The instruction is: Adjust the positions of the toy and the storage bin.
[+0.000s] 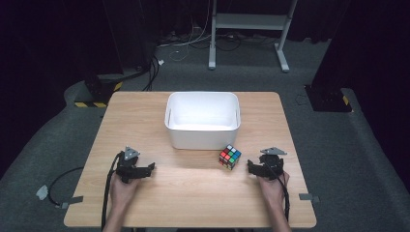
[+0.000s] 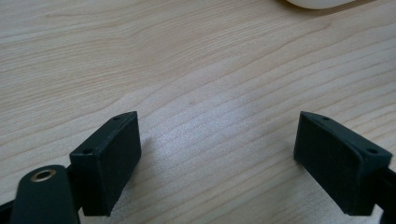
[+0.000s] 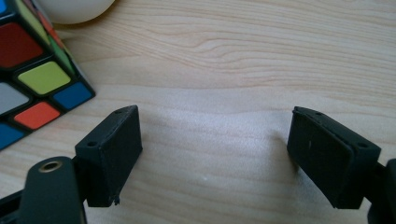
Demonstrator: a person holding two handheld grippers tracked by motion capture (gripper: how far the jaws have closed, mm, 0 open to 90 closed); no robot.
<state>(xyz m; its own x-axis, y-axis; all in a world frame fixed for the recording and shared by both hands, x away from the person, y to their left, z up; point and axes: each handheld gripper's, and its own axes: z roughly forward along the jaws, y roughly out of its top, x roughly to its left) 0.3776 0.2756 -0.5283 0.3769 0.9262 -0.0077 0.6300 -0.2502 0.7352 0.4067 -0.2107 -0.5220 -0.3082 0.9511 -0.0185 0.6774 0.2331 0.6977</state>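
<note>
Both tongs rest low on the bench point(image 1: 193, 193), jaws spread and empty: left tongs point(image 1: 145, 169) at seven o'clock, right tongs point(image 1: 255, 166) at five. The puzzle cube point(image 1: 230, 157) sits just beside the right tongs, probably staged for pickup, near the white bin point(image 1: 203, 137).

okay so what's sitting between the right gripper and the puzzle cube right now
Nothing: in the high view, only bare wooden table separates the right gripper from the puzzle cube, which stands beside the white bin.
</note>
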